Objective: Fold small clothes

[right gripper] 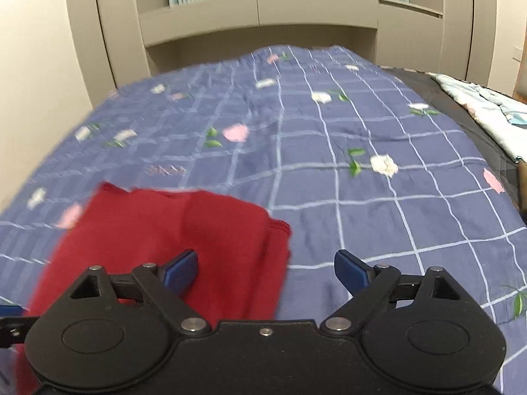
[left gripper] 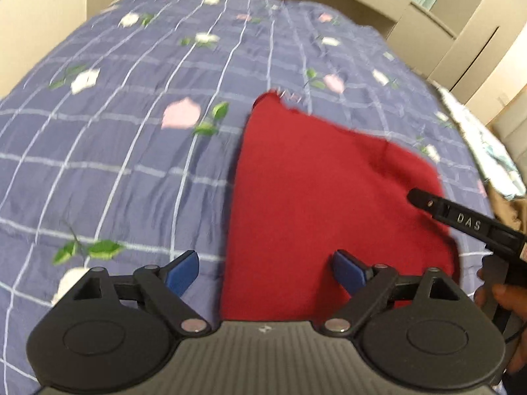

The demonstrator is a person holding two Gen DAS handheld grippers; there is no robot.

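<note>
A red folded garment [left gripper: 316, 197] lies flat on the blue checked bedspread [left gripper: 131, 151]. In the left wrist view my left gripper [left gripper: 265, 271] is open and empty, above the garment's near left edge. The right gripper's black body [left gripper: 467, 222] reaches in over the garment's right edge. In the right wrist view the garment [right gripper: 184, 233] lies at lower left, and my right gripper [right gripper: 266, 271] is open and empty above its right edge, blue fingertips [right gripper: 350, 271] apart.
The bedspread [right gripper: 329, 151] has white lines and flower prints. A beige headboard with cabinets [right gripper: 263, 13] stands at the far end. A light floral quilt [right gripper: 487, 112] lies along the bed's right side. A wall [right gripper: 39, 82] runs on the left.
</note>
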